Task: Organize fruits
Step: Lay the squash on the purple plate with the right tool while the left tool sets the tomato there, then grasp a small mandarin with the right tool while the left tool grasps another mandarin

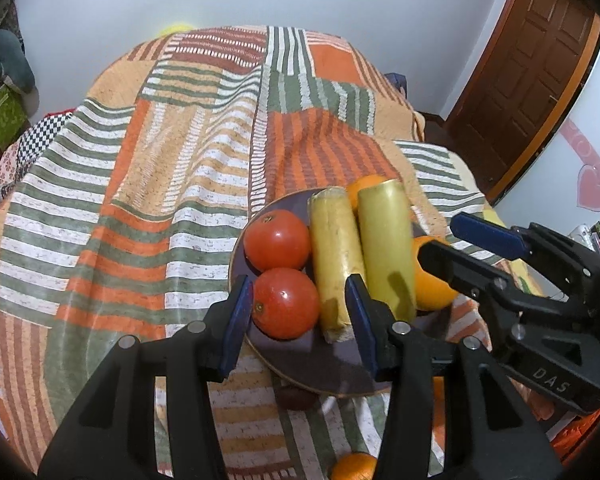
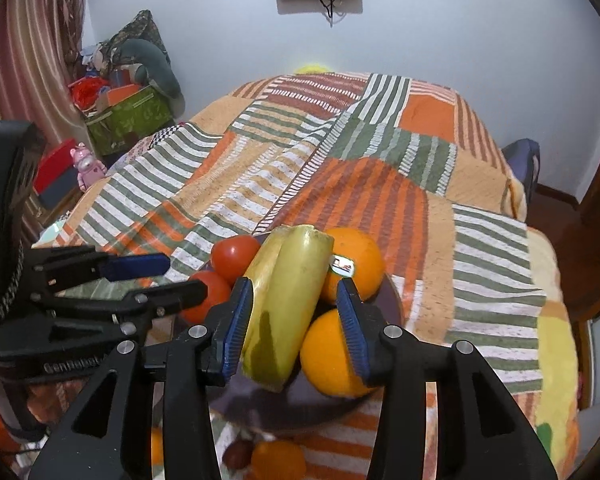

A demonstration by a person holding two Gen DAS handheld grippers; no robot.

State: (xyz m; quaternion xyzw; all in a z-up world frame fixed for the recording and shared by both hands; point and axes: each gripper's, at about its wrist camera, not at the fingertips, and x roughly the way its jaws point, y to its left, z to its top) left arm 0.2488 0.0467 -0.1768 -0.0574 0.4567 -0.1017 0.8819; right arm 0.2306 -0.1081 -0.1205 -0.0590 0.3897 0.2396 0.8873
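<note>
While the dark round plate [image 1: 284, 372] on the striped bedspread [image 1: 140, 200] already carries two red tomatoes [image 1: 277, 240], two yellow-green banana pieces [image 1: 334, 256] and two oranges [image 2: 354, 262], at least one more orange [image 1: 354, 466] lies off it below. Both the left hand-held gripper [image 1: 300, 320] and right hand-held gripper [image 2: 296, 320] hang part-open, gripping nothing. The sorting looks nearly done.

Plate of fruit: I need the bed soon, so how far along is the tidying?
Done: two tomatoes, two banana pieces and two oranges sit on the plate. In hand: nothing; left claw and right claw stand open over it. Left: a loose orange and a dark red fruit lie off the plate on the bedspread.
</note>
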